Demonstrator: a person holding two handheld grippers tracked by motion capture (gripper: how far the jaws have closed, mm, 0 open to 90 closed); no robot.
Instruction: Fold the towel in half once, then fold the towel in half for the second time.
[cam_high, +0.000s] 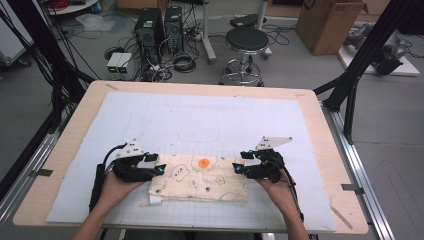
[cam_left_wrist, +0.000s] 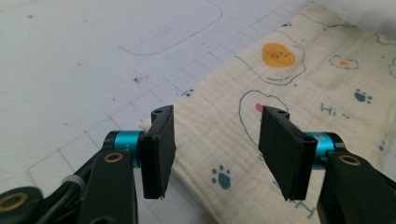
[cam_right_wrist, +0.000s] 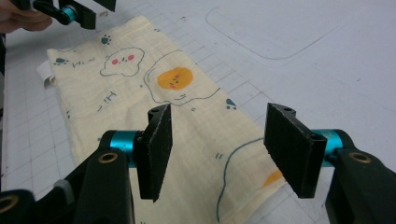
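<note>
High view: a pale wooden surface (cam_high: 320, 120) carries a white gridded mat (cam_high: 200, 120) with faint outlines drawn on it. Behind it, on a grey floor (cam_high: 390, 130), stand a round black stool (cam_high: 246, 40), two black computer towers (cam_high: 159, 27), a cardboard box (cam_high: 327, 22) and tangled cables (cam_high: 177, 62); black frame posts (cam_high: 367, 55) rise at both sides.

A folded cream cloth (cam_high: 200, 177), printed with fried eggs and paw marks, lies flat near the mat's front edge, between the two grippers. The left gripper (cam_high: 159, 169) sits at the cloth's left end, the right gripper (cam_high: 237, 168) at its right end.

Left gripper view: the fingers (cam_left_wrist: 159, 149) stand wide apart over the cloth's corner (cam_left_wrist: 261, 116), holding nothing. Right gripper view: the fingers (cam_right_wrist: 292, 147) are likewise wide apart above the cloth's near end (cam_right_wrist: 140, 88), and the left gripper appears at the top left (cam_right_wrist: 88, 14).

Whether either gripper touches the cloth cannot be told. A small white tag (cam_high: 156, 201) sticks out at the cloth's front left corner; its markings are unreadable. The person's forearms are cut off at the lower edge.
</note>
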